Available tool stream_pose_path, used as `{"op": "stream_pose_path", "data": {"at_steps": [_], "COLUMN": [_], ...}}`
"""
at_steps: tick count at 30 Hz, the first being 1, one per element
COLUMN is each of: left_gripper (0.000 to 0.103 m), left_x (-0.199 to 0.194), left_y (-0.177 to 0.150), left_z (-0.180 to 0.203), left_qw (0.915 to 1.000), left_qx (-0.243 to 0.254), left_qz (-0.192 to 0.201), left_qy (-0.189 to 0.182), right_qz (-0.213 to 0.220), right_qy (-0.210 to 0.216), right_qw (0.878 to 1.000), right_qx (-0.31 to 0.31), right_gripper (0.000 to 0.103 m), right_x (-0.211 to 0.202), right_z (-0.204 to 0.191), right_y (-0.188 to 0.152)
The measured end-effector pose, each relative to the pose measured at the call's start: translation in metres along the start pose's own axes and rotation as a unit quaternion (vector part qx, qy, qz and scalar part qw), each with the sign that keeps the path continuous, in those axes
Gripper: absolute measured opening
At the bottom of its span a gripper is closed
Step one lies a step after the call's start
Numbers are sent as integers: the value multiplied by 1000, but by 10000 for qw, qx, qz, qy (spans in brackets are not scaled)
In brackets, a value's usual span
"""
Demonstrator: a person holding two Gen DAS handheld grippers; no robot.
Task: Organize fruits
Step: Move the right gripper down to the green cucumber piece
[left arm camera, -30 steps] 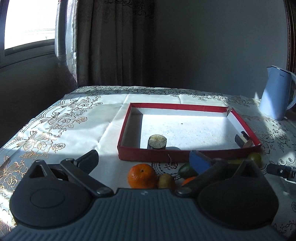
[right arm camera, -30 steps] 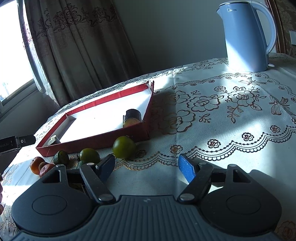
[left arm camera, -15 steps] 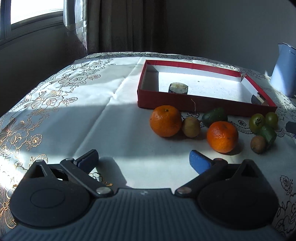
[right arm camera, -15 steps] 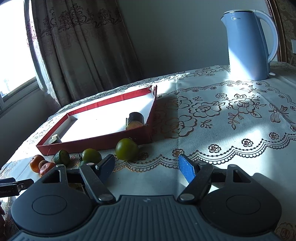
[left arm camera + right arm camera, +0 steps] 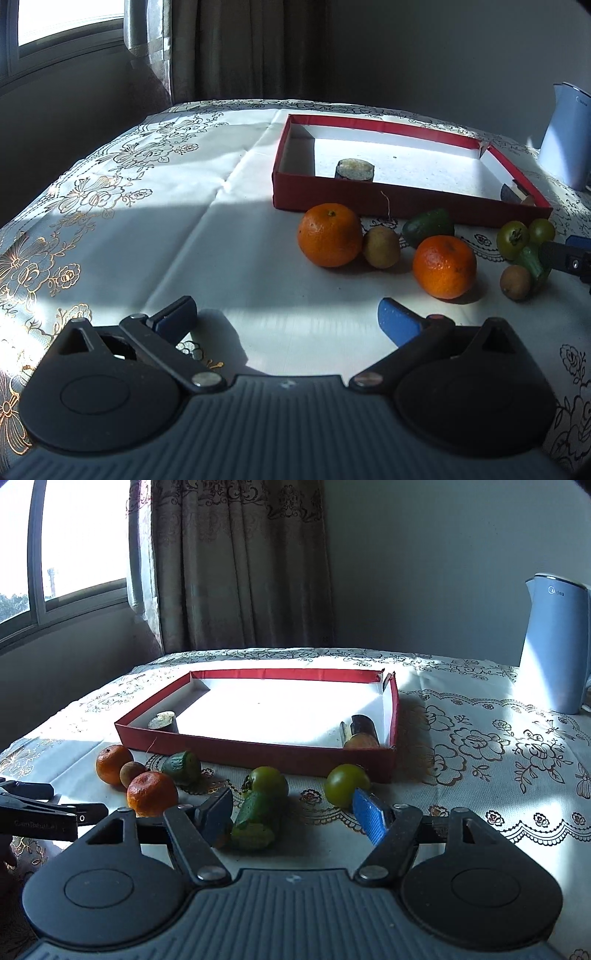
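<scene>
Floral lace tablecloth, sunlit, dark curtain behind | left view: my left gripper spread, empty; round oranges before red cardboard box | right view: my right gripper closing around green fruit piece, pads not touching; smooth kettle beyond.

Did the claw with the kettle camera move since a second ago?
Yes. The right gripper swung left toward the fruit: the red box now sits straight ahead, the kettle at the right edge. Its jaws are closing around the green piece.

The pale blue kettle bears the brand "Midea" near its top; nothing else reads clearly.
</scene>
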State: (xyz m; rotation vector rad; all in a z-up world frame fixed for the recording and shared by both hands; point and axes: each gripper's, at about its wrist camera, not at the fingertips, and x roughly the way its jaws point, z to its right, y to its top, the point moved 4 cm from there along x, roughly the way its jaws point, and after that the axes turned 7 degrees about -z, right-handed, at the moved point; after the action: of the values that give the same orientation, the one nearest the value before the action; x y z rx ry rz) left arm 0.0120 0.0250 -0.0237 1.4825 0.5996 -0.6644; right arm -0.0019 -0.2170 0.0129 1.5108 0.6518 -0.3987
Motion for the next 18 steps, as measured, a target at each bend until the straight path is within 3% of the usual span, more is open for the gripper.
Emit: {"op": "stream_pose_path", "data": {"at_steps": [3, 13, 18], "left_gripper": [103, 103, 103], "left_x": [0, 0, 0], "left_y": [0, 0, 0], "left_z": [0, 1, 1], "left_qw": [10000, 10000, 10000], "left_qx": [13, 14, 18], "left_qz": [-8, -7, -7], "left_qy": [24, 26, 31], "right_qz": [-113, -50, 18], "right_qy": [-1, -35, 47], "right_qw": [9999, 9999, 10000], "right_qx": [19, 152, 58], "right_gripper": [57, 53, 37], "right_x": [7, 13, 11], "right_z": [-4, -7, -14], "right_y": [-2, -7, -8]}}
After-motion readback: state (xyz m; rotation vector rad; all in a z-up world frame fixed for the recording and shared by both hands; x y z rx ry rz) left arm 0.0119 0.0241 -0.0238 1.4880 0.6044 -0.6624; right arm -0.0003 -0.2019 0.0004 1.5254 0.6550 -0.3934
